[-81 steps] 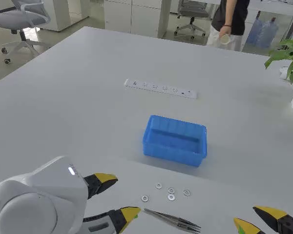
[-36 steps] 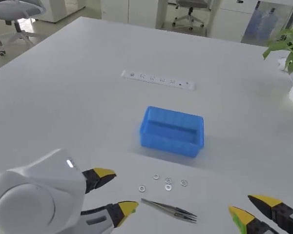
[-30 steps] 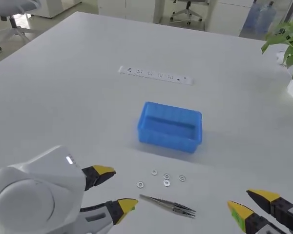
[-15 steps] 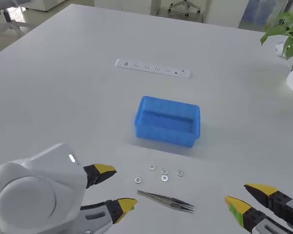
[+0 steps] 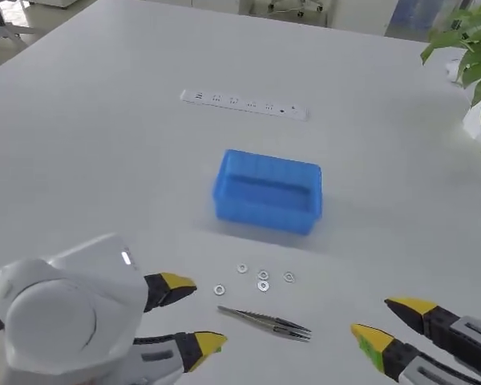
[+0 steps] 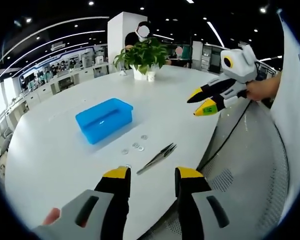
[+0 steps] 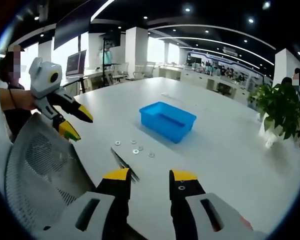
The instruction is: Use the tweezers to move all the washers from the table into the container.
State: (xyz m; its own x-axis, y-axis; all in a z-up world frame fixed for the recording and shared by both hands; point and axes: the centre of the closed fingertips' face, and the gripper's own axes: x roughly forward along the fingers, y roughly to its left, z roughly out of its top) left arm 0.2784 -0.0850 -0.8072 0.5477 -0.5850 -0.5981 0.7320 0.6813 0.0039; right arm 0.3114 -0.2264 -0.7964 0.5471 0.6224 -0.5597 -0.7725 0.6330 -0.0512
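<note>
Several small washers [image 5: 256, 277] lie loose on the white table [image 5: 104, 160], just in front of the blue container [image 5: 267, 191], which holds nothing I can see. Metal tweezers [image 5: 266, 321] lie flat a little nearer to me than the washers. My left gripper [image 5: 191, 314] hovers open at the lower left, its yellow tips pointing at the tweezers' blunt end. My right gripper [image 5: 394, 322] is open at the lower right, apart from the tweezers. The left gripper view shows the tweezers [image 6: 157, 156], washers [image 6: 135, 145] and container [image 6: 104, 118]; the right gripper view shows the same tweezers [image 7: 123, 164] and container [image 7: 167, 120].
A white power strip [image 5: 243, 104] lies beyond the container. A potted plant [image 5: 465, 48] stands at the table's far right. A mesh chair back [image 7: 45, 175] sits by the table's near edge in the right gripper view.
The head camera has tilted down and forward, so everything drifts up-left in view. Both grippers stay open and have edged a little closer to the tweezers.
</note>
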